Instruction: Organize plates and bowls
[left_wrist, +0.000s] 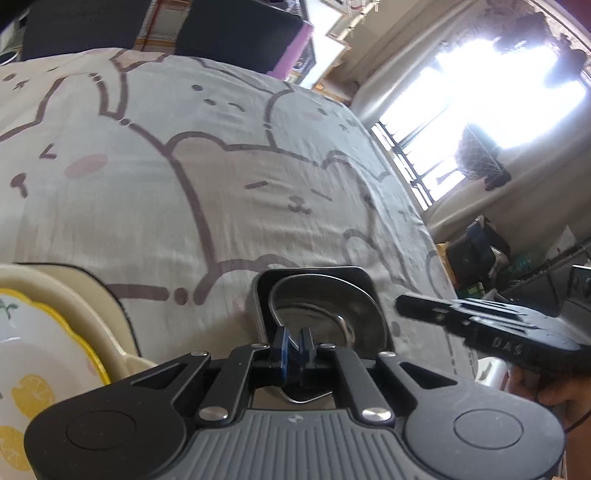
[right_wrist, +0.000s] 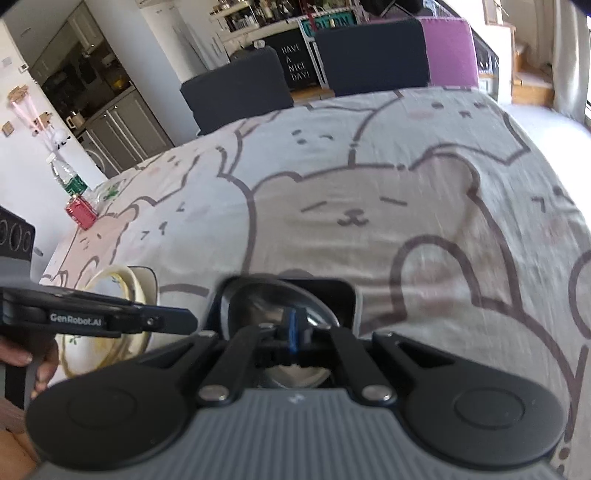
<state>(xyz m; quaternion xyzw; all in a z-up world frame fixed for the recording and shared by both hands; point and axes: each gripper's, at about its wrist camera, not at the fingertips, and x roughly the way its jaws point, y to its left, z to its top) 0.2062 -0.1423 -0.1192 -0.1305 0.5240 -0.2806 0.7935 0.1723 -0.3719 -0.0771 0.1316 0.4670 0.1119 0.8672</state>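
Left gripper (left_wrist: 293, 341) pinches steel bowl (left_wrist: 317, 306) rim | right gripper (right_wrist: 295, 334) clamps opposite rim — bowl spans between them | cream plate stack (left_wrist: 74, 295) lies leftward — left hand nearer

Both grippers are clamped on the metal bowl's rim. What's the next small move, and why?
Probably lift the metal bowl straight up, level. The left gripper and right gripper are both shut on its rim, and it sits in a black tray on the tablecloth. Then carry it toward the plates stacked to the left.
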